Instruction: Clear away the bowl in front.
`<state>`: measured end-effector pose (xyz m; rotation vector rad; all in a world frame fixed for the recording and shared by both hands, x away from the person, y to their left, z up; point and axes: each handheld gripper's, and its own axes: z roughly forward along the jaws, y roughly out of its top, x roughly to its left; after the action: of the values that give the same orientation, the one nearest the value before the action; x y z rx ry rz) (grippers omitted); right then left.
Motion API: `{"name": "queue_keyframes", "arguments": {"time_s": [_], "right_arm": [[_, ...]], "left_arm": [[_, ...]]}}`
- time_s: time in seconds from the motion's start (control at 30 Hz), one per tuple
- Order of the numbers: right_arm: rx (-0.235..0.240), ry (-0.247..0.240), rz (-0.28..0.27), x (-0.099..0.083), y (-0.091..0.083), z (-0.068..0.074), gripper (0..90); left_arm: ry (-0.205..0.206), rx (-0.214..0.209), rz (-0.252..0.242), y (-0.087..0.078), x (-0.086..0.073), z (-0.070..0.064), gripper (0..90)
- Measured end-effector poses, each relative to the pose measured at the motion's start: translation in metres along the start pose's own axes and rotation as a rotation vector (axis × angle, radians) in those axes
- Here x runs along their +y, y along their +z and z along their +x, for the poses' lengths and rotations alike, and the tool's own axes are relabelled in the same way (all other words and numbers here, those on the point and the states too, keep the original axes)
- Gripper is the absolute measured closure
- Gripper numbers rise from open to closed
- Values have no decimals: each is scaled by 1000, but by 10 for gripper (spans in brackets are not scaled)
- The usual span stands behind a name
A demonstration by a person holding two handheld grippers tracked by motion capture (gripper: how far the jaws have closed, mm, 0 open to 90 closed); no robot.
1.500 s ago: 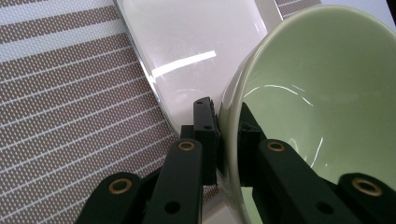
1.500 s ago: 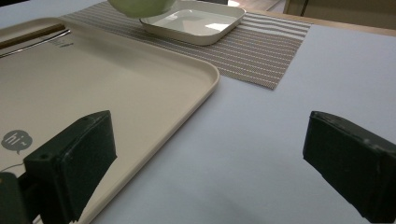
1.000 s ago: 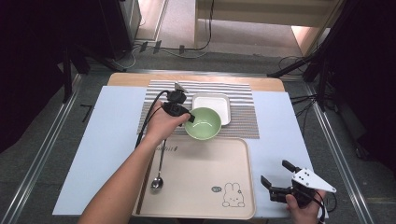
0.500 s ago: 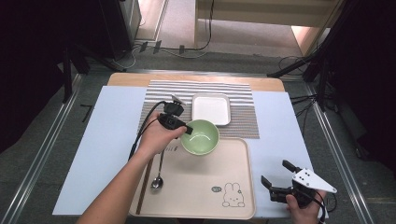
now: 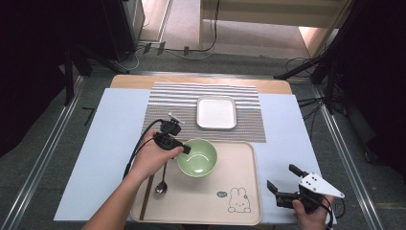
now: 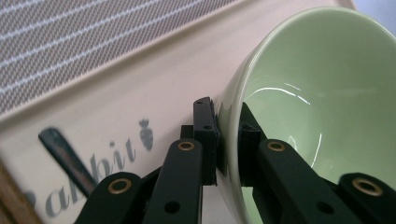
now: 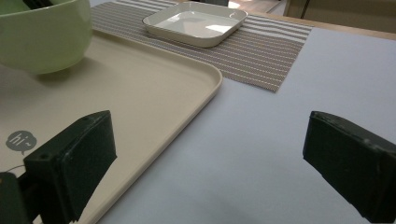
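A pale green bowl (image 5: 197, 157) sits low over the far left part of the beige tray (image 5: 239, 211); whether it touches the tray I cannot tell. My left gripper (image 5: 184, 149) is shut on the bowl's left rim. In the left gripper view the jaws (image 6: 229, 135) pinch the bowl (image 6: 317, 93) wall, one jaw inside and one outside. My right gripper (image 5: 280, 176) stands open on the blue mat by the tray's right edge, holding nothing. In the right gripper view the jaws (image 7: 210, 158) are spread wide, with the bowl (image 7: 42, 37) at far left.
A white square plate (image 5: 217, 112) rests on the striped placemat (image 5: 167, 103) behind the tray. A spoon (image 5: 161, 184) and brown chopsticks (image 5: 146, 196) lie along the tray's left side, under my left hand. A rabbit print marks the tray's front right.
My left gripper has carried the bowl from the placemat, beside the white plate, toward the person and over the tray. The right gripper has stayed put.
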<state>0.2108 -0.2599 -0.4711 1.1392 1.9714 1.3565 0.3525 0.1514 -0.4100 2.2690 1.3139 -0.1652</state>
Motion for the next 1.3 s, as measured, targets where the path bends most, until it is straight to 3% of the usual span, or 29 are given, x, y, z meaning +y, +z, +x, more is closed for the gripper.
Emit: {"name": "queue_keyframes", "arguments": {"time_s": [0.53,1.3], "right_arm": [[4,-4,1,1,2,2,26],[6,-7,5,1,3,3,26]], "left_arm": [[-3,38,38,-8,-25,7,836],[-27,27,42,-11,-36,14,834]]}}
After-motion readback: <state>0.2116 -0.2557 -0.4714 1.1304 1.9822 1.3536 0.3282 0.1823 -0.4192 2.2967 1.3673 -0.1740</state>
